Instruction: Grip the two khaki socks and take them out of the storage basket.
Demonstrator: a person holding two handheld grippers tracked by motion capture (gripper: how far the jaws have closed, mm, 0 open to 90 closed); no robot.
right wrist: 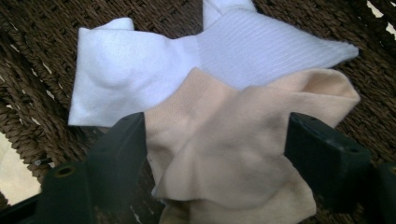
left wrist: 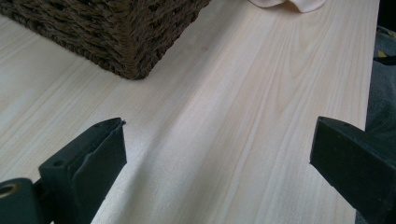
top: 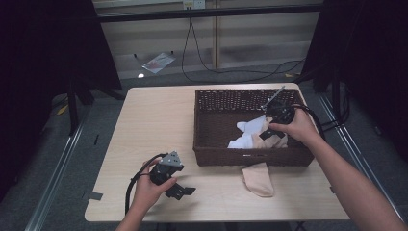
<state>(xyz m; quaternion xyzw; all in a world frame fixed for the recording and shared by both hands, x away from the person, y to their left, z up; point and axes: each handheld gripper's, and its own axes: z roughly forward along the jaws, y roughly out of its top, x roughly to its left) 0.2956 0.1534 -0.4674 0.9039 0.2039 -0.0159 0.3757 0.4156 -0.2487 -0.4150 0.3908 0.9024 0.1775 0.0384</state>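
Wicker basket sits on the right half of the light wood surface, long axis running left-right. Inside, toward its right end: a white sock and a beige sock, the beige one overlapping the white one's ribbed cuff. White sock's long axis runs roughly across the right gripper view, cuff end at right.

Second beige sock lies outside on the surface, just in front of the basket's near wall, long axis pointing near-far; its far end touches or tucks under the basket, can't tell which.

Right hand-held gripper is down in the basket, jaws spread wide either side of the beige sock, not clamped on it. Whether the pads touch the fabric: can't tell.

Left hand-held gripper is low over bare surface near the front-left, well apart from the socks, jaws wide apart with nothing between them. Basket corner is near, ahead of it.

There's a small pale label on the basket's front wall, too blurred to read.
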